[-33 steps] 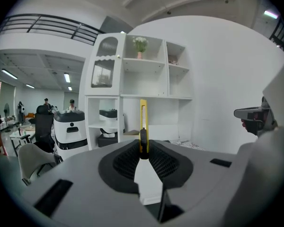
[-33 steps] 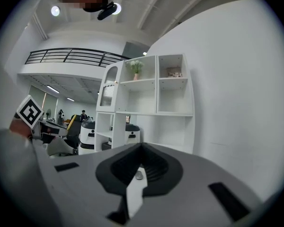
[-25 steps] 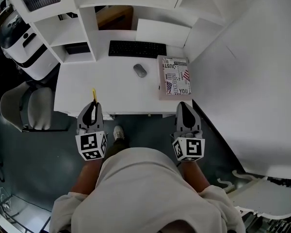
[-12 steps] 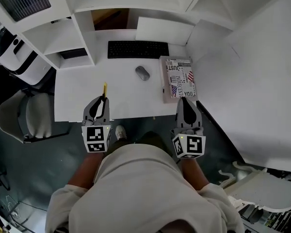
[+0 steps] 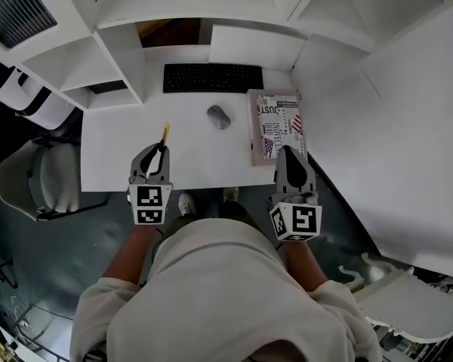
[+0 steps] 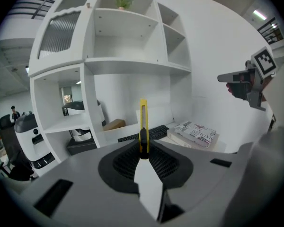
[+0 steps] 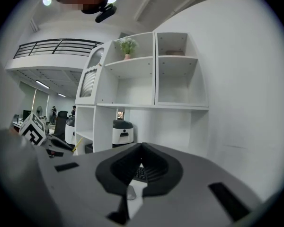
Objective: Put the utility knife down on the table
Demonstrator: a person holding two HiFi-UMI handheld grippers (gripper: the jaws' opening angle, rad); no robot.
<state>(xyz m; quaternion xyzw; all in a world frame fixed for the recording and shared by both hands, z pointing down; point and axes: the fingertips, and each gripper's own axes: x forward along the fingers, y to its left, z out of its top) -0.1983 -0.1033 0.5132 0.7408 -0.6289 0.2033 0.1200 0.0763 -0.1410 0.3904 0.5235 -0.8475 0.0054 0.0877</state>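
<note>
A yellow utility knife (image 5: 164, 135) sticks forward out of my left gripper (image 5: 160, 151), which is shut on its black slider end. The knife hangs above the front left part of the white table (image 5: 196, 161). In the left gripper view the knife (image 6: 143, 119) stands upright between the pads, pointing at the shelves. My right gripper (image 5: 288, 152) is shut with nothing in it, over the table's front right edge beside the book (image 5: 278, 125). In the right gripper view its jaws (image 7: 141, 149) meet at the tips.
A black keyboard (image 5: 213, 78) lies at the back of the table, with a grey mouse (image 5: 218, 117) in front of it. White shelving (image 5: 109, 47) rises at the back left. A grey chair (image 5: 38, 179) stands left of the table, and a white wall at the right.
Both grippers have moved forward, from in front of the table's edge to over it. The knife has travelled with the left gripper and now hangs above the tabletop.
</note>
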